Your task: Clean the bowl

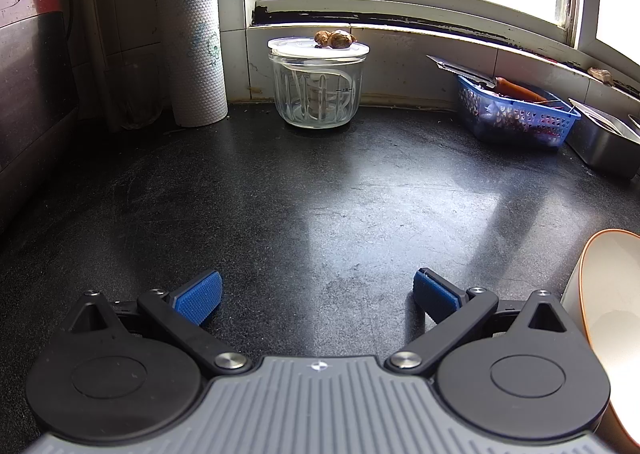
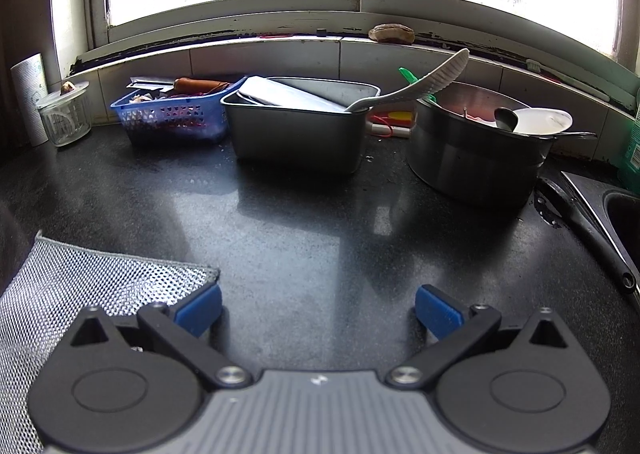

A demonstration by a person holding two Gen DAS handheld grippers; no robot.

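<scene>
A white bowl with an orange rim [image 1: 604, 318] stands at the right edge of the left wrist view, just right of my left gripper [image 1: 316, 296]. That gripper is open, its blue pads wide apart over the black counter [image 1: 320, 193], holding nothing. In the right wrist view a grey mesh cleaning cloth [image 2: 76, 294] lies flat on the counter at the lower left, beside and partly under the left finger of my right gripper [image 2: 318, 312]. The right gripper is open too, with only bare counter between its pads.
A paper towel roll [image 1: 196, 49] and a lidded glass jar [image 1: 318, 85] stand by the back wall. A blue basket [image 2: 176, 117], a metal tub [image 2: 296, 125] with a white ladle and a large pot [image 2: 476, 149] of dishes line the windowsill. A sink edge [image 2: 608, 213] lies at right.
</scene>
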